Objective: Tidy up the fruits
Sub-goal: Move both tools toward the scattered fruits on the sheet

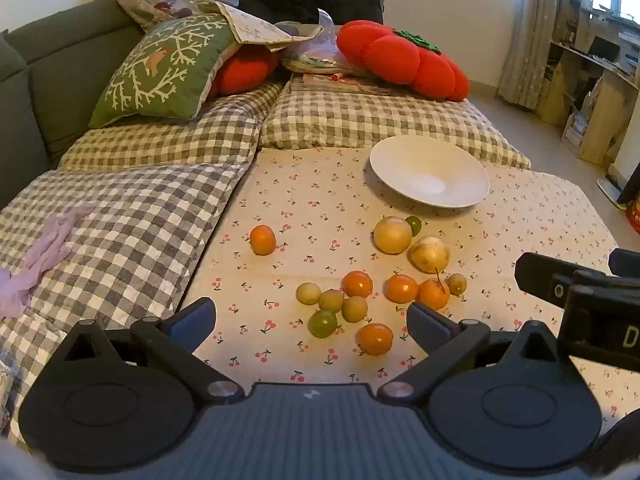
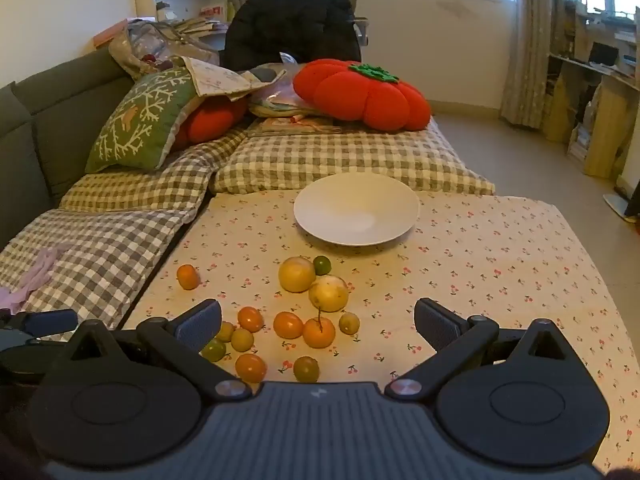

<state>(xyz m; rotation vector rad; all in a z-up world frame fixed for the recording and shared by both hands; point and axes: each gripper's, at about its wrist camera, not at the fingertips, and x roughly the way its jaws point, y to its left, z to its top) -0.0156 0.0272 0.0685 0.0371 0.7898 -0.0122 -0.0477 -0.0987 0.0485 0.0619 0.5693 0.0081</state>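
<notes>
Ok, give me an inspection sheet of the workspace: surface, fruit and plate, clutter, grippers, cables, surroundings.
Surface: cherry-print cloth over a low table, lying flat.
Job's things: white plate empty at the far side; two large yellow fruits touching each other; a lone orange fruit apart at the left; small orange and green fruits scattered loose nearer the grippers.
Clutter: nothing seen on the cloth besides fruit and plate.
Grippers: left gripper open, holding nothing; right gripper open, holding nothing.
Cables: nothing seen.
Surroundings: checked sofa cover, green cushion, red tomato cushion, shelves at the right.
</notes>
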